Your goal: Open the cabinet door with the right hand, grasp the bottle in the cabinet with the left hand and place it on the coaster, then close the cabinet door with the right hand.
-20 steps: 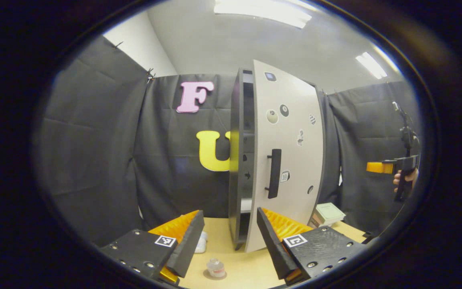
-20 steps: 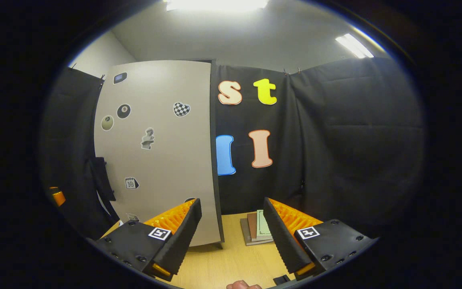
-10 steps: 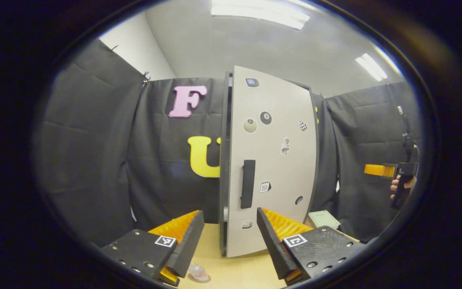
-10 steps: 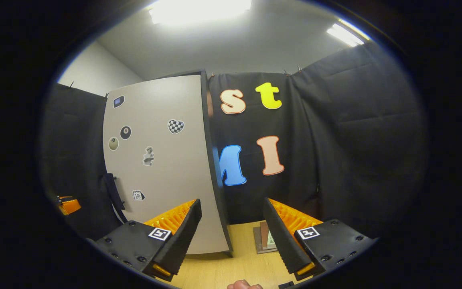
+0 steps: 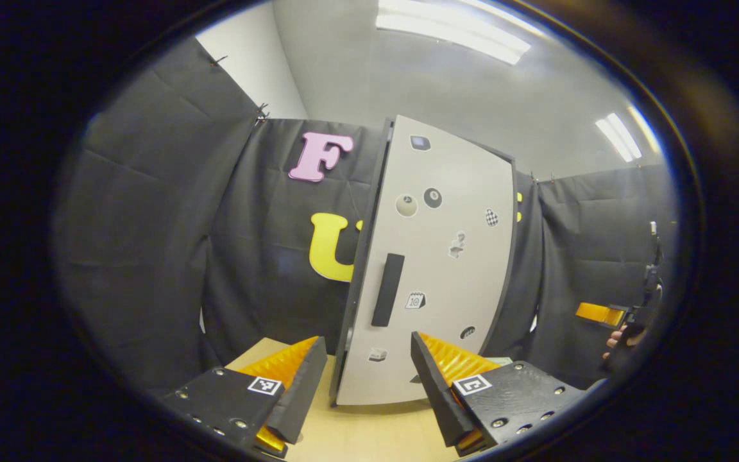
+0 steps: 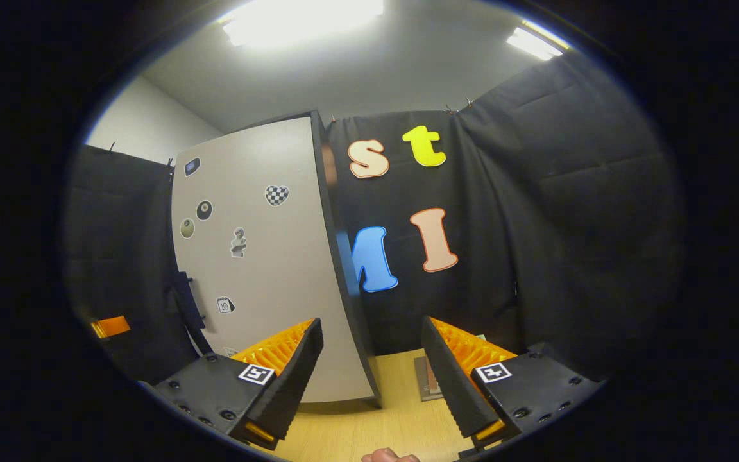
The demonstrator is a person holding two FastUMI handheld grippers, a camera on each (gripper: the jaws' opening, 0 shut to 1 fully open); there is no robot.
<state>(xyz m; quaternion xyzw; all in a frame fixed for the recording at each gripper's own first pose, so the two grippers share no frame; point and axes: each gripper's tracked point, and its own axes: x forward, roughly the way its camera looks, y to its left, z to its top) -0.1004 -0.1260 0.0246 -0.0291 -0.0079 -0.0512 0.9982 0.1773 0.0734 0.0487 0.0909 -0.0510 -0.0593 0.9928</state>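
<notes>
**Cabinet door flush with its frame, both grippers standing wide and empty**

Left gripper view: the left gripper is spread wide with nothing between its fingers, held near over the wooden table. Straight ahead stands the cabinet, its pale cabinet door lying against the dark frame, the dark handle near its left edge. Stickers dot the door; they are too small to make out. What is inside is hidden behind the door. At the far right rim the right gripper is cut off, with part of a hand on its grip.

Right gripper view: the right gripper is likewise wide and empty, well apart from the door, with open table between. Books lie partly hidden behind its right finger. A fingertip is cut off at the bottom edge.
</notes>
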